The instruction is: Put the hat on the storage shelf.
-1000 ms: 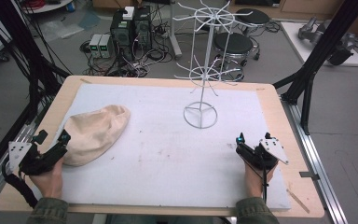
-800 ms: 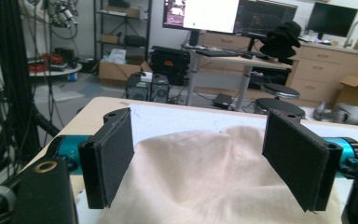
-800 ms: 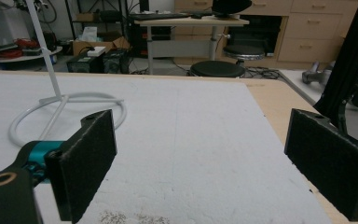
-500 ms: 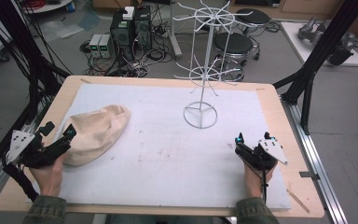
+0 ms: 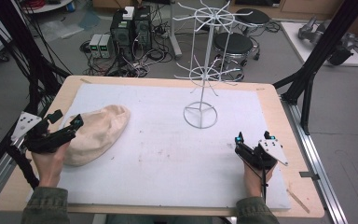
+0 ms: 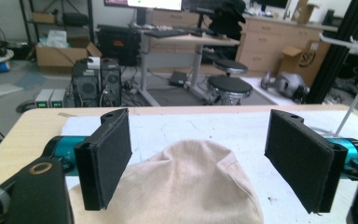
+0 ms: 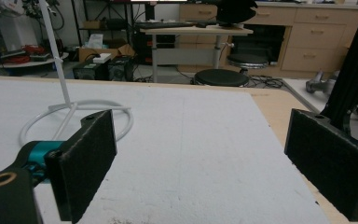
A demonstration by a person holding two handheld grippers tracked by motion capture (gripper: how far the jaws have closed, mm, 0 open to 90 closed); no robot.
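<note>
The left gripper [image 5: 63,128] sits at the near-left edge of the cream cap [image 5: 98,133], jaws spread wide and gripping nothing. In the left gripper view the cap [image 6: 191,186] lies dead ahead, its soft crown rising between the two black pads and just beyond them, cloth not yet touched on either side. So the cap lies forward and slightly right of the left jaws, right at their mouth.

The cap itself rests on the white mat of the table [image 5: 168,158], well to the left of the white wire rack [image 5: 200,112]. Its long axis runs on a slant, from the near-left end by the left gripper up toward the far-right end pointing at the rack's ring base. The left jaws face it roughly along that axis, meeting the near end first.

Over on the other side, the right gripper [image 5: 243,145] rests low on the mat, to the near right of the rack and well apart from the cap. Its jaws also stand wide open and empty; the right gripper view shows bare mat between them and the rack's ring base [image 7: 74,116] off to the left ahead.

The left hand is plainly the nearer one here. My read: a short push forward would put cloth between those pads, then a squeeze.
</note>
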